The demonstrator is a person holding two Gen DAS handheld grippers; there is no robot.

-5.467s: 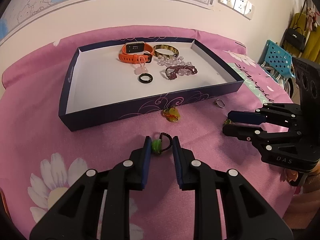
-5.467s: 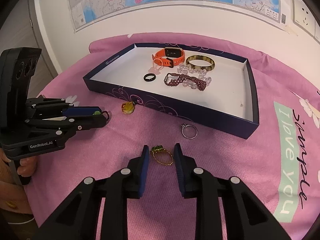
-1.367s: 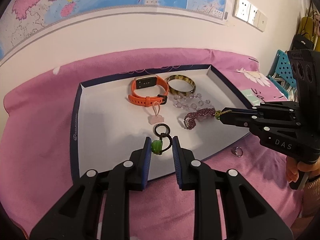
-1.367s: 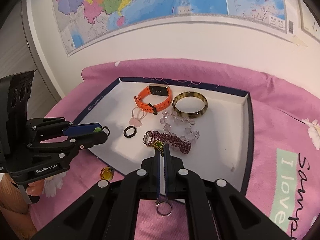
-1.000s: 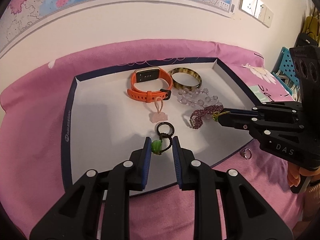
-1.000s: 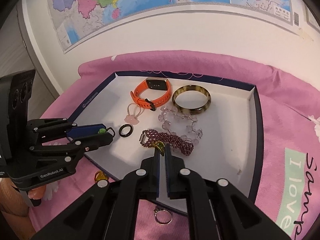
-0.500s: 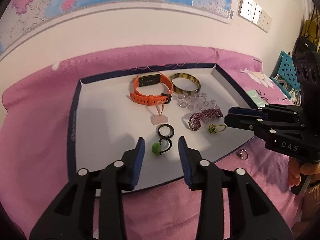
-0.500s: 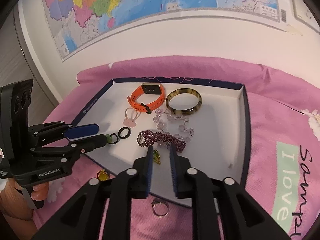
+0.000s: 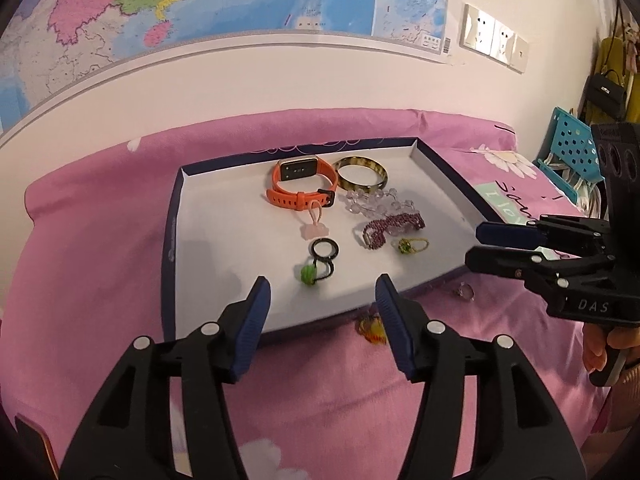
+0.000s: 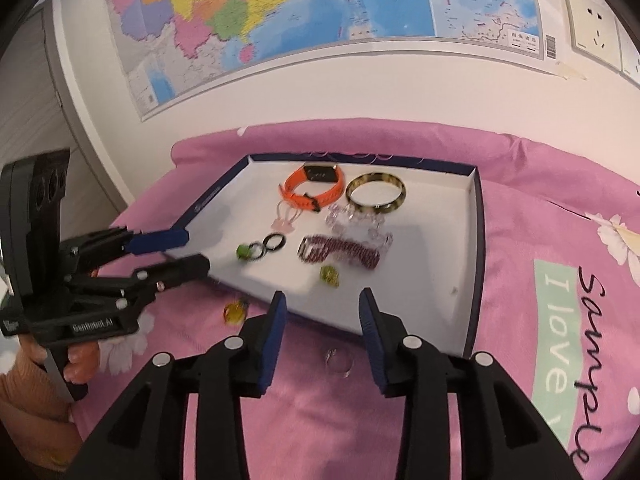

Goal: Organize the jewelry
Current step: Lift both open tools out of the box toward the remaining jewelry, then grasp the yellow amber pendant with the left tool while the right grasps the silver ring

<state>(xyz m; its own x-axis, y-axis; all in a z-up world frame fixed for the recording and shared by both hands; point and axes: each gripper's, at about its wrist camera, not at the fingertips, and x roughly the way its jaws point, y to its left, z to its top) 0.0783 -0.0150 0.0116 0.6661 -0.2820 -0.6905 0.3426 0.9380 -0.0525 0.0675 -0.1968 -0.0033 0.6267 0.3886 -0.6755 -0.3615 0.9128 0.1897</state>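
Pink floral cloth (image 9: pixel 100 240), wall map (image 9: pixel 200 8).

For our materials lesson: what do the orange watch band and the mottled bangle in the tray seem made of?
Orange watch band: probably matte silicone or rubber, given its even colour, soft curve and punched holes. Mottled bangle: likely glossy resin or plastic in a tortoiseshell pattern; polished horn cannot be excluded.

Bright even light, fisheye-bent edges, slight blur
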